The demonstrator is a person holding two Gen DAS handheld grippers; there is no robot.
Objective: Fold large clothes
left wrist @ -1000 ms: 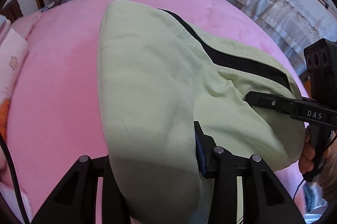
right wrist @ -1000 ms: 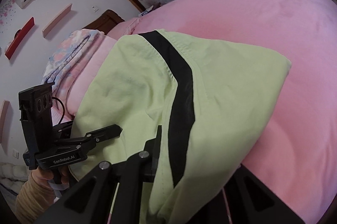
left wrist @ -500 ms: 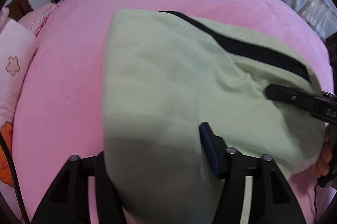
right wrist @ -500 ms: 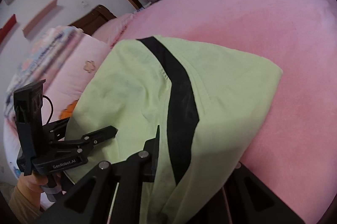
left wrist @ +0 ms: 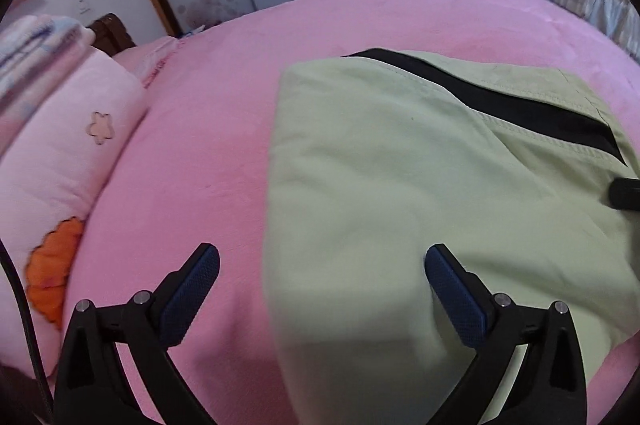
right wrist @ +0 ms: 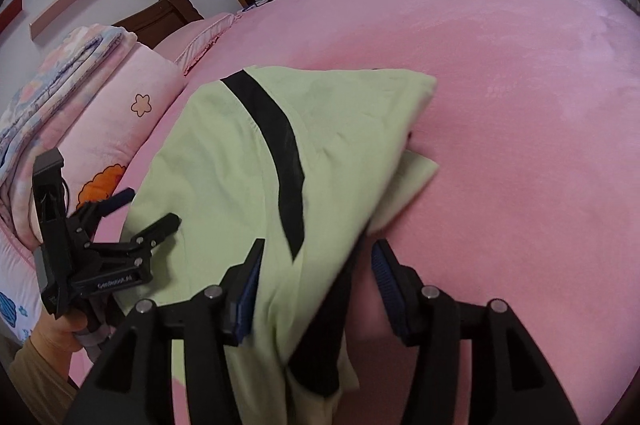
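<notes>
Left hand-held gripper [right wrist: 124,211] – white brand lettering (too blurred to read).

Garment's [right wrist: 248,153] near end below frame

The left tool [left wrist: 322,263] is black, with angular linkage arms, silver round screw heads and dark blue textured pads [left wrist: 188,295]; a black cable runs past its left side. The right tool [right wrist: 316,265] has the same build. Seen from the right wrist, the left tool's body carries faint white lettering, and a tan sleeve [right wrist: 36,373] covers the wrist below it.
</notes>
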